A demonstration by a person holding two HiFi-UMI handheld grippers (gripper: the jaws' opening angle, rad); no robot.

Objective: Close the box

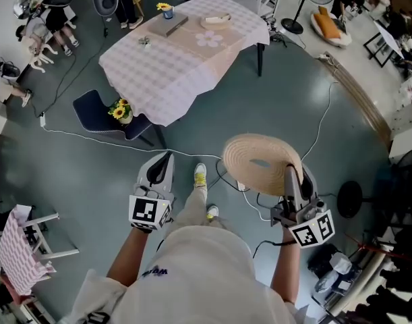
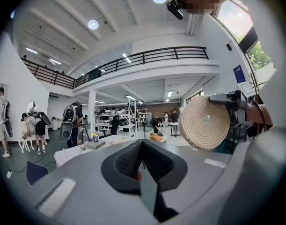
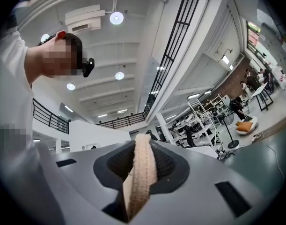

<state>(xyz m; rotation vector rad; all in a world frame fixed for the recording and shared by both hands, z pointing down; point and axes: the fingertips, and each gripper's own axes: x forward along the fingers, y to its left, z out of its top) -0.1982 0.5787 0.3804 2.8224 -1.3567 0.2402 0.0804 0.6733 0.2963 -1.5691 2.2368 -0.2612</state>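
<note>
Standing on the grey floor (image 1: 286, 93), well apart from the desk (image 1: 172, 66), and carrying a round woven lid (image 1: 259, 162) in the right gripper (image 1: 290, 175). Clamping that lid by its rim, with the jaws narrowed onto the coiled edge and the disc reaching out ahead at a tilt. Holding the left gripper (image 1: 161, 167) alongside, jaws closed together on nothing. Judging the box to be the shallow woven dish (image 1: 216, 21) lying far off on the desk's checked cloth, near a grey book-like block (image 1: 168, 25) and a small pot (image 1: 165, 9) with a yellow flower, though not being able to confirm from this range that it is the lid's partner. Reading the lid as light, dry coiled straw or rope: fairly stiff across the disc, slightly yielding at the rim, rough enough not to slip, yet likely to swing or twist when pinched at one edge only. Rating the rim grip as sound for carrying but less so for seating. Favouring a second hold on the opposite rim with the left jaws when lowering it level over the dish. Treating the dish as equally light and apt to slide on the cloth when nudged.
</note>
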